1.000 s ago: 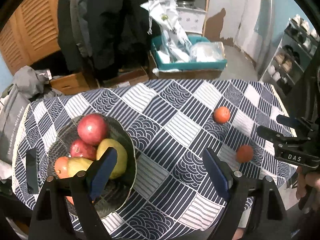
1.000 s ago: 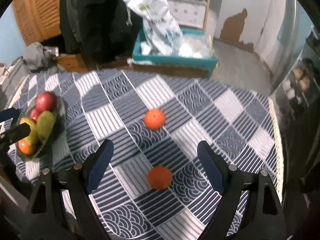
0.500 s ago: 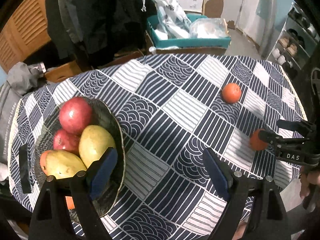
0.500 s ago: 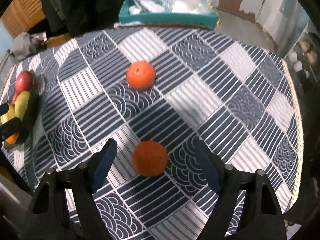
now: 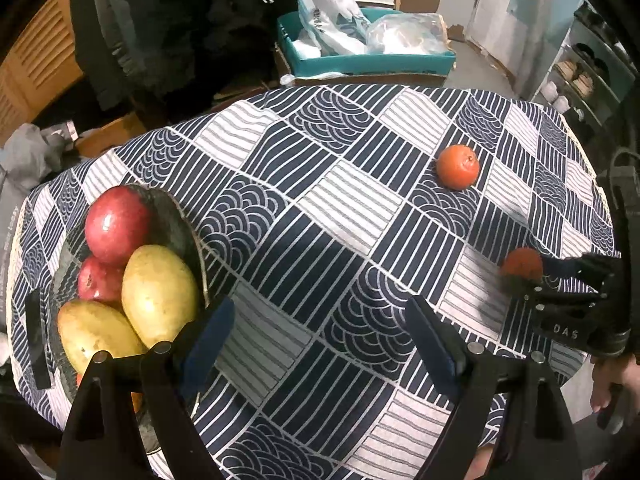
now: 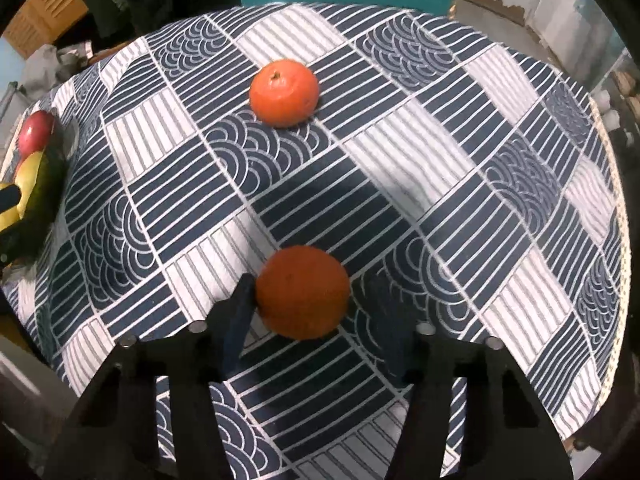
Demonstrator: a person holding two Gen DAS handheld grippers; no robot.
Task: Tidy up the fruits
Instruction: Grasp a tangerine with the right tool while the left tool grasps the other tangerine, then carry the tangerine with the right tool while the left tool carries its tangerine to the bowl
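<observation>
- The near orange [image 6: 302, 293] sits between the two fingers of the right gripper [image 6: 308, 300]. The left finger [image 6: 239, 312] touches its side; the right finger is blurred, and I cannot tell whether it touches, so a grip cannot be confirmed.
- The orange rests on the patterned tablecloth [image 6: 400, 168], close to the table edge nearest the gripper.
- A second orange [image 6: 284, 93] lies well ahead of the right gripper and slightly to its left, stem end up, untouched.
- The left gripper [image 5: 320, 332] hangs wide open above the cloth with nothing between its blue-padded fingers [image 5: 210, 332].
- Just to the left of its left finger stands the dark bowl [image 5: 188, 232], holding two yellow mangoes [image 5: 158, 292] and two red apples [image 5: 116, 224]; a bit of orange fruit shows low behind the gripper.
- From the left wrist view, the right gripper reaches in flat from the right, fingers either side of the near orange [image 5: 522, 264], with the person's fingers [image 5: 608, 384] behind it.
- White letters "DAS" [image 5: 566, 331] are readable on the right gripper's body.
</observation>
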